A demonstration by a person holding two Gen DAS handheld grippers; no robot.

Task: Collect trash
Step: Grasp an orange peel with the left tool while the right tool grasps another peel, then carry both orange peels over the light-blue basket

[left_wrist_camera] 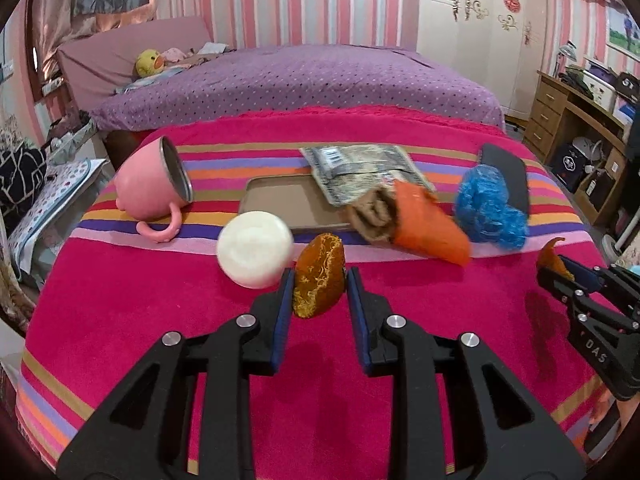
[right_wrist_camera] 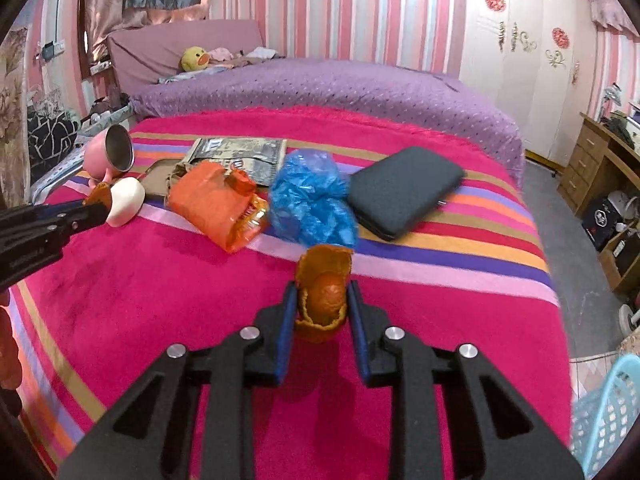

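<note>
My left gripper [left_wrist_camera: 319, 280] is shut on a piece of orange peel [left_wrist_camera: 319, 274] held just above the pink striped blanket [left_wrist_camera: 160, 320]. My right gripper [right_wrist_camera: 322, 292] is shut on a second, cupped orange peel [right_wrist_camera: 324, 296]; it also shows in the left wrist view [left_wrist_camera: 552, 262]. On the blanket lie an orange snack wrapper [right_wrist_camera: 216, 208], a crumpled blue plastic bag [right_wrist_camera: 312, 200] and a grey foil packet [right_wrist_camera: 240, 154].
A pink mug [left_wrist_camera: 154, 184] lies on its side at the left, a white round soap-like object [left_wrist_camera: 254, 254] beside it. A brown tray [left_wrist_camera: 288, 204], a dark case [right_wrist_camera: 404, 196] and a rolled tan cloth [left_wrist_camera: 372, 214] lie behind. A blue basket [right_wrist_camera: 604, 416] stands at the lower right.
</note>
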